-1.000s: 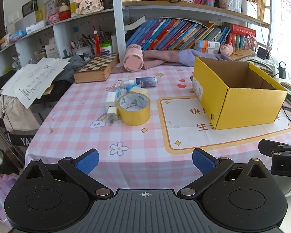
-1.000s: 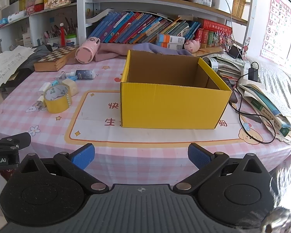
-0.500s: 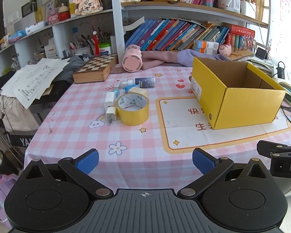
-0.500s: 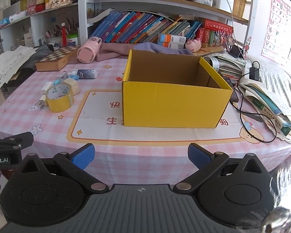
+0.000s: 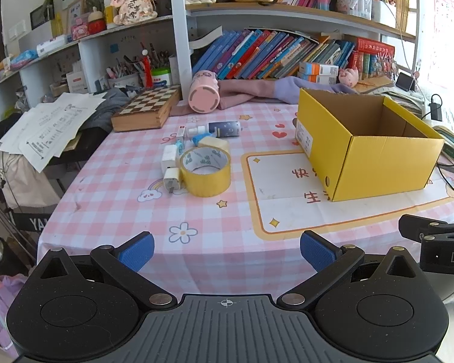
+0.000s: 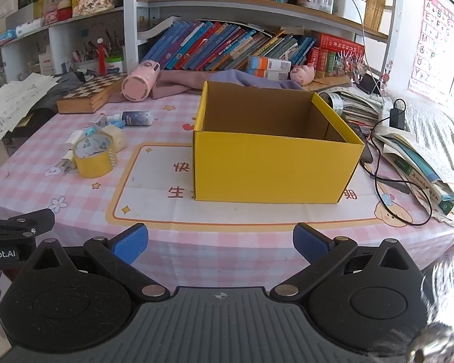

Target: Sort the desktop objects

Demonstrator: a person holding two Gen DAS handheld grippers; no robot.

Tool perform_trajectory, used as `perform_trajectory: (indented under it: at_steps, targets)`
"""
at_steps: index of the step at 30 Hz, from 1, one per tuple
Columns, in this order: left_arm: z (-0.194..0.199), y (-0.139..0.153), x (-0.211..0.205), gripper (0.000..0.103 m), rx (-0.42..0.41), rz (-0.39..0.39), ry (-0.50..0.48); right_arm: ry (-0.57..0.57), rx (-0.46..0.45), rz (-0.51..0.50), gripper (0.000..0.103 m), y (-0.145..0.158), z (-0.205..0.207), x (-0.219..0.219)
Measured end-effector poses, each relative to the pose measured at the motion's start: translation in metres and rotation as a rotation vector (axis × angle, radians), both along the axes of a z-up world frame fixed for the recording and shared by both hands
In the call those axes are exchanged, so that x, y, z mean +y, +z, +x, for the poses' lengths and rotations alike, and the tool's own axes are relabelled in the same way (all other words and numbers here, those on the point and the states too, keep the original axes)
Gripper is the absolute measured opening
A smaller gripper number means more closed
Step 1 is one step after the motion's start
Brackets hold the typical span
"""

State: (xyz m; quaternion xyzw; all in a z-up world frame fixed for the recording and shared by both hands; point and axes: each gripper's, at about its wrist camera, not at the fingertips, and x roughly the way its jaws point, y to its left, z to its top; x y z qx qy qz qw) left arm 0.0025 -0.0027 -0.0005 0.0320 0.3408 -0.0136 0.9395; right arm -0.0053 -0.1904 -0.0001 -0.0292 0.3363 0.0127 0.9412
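A crowded bookshelf (image 6: 227,45) rises behind a counter (image 5: 154,211) covered with a pink checked cloth; loose papers (image 5: 48,127) spill off the left side and books and cables pile up on the right. Compared with a second ago, both views have crept slightly nearer the counter, but nothing on it has moved and neither tool has touched anything, so the sorting looks not yet begun.

The left tool (image 5: 226,249) hangs over the near edge with its blue pads wide apart and nothing between them. The right tool (image 6: 219,243) is likewise spread wide and empty, facing the open yellow cardboard box (image 6: 272,163), which stands on the printed mat and shows nothing inside in what can be seen of it.

The things to sort sit in a cluster left of the box: a roll of yellow tape (image 5: 205,171) with a white charger plug (image 5: 171,180) just beside it, a small cream tape roll (image 5: 213,143) behind, and a dark little bottle (image 5: 225,128) lying on its side. Further back lie a pink tumbler (image 5: 204,98) and a wooden chessboard box (image 5: 146,110). The tape roll seems the nearest pick for the left tool.
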Motion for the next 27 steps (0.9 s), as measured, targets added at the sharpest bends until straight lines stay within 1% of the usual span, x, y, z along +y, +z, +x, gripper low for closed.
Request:
perform_trajectory:
  at_steps: [15, 20, 27]
  targets:
    - [0.0041, -0.0044, -0.0003, 0.103, 0.015, 0.007, -0.015, 0.0, 0.012, 0.011, 0.103, -0.001, 0.0014, 0.0019]
    - [0.0042, -0.0056, -0.001, 0.103, 0.01, 0.032, -0.032, 0.006, 0.018, 0.015, 0.103, -0.0026, 0.0012, 0.0045]
    - [0.0059, -0.0076, 0.0041, 0.103, 0.016, 0.023, -0.024, 0.01, 0.021, 0.023, 0.103, -0.0026, 0.0013, 0.007]
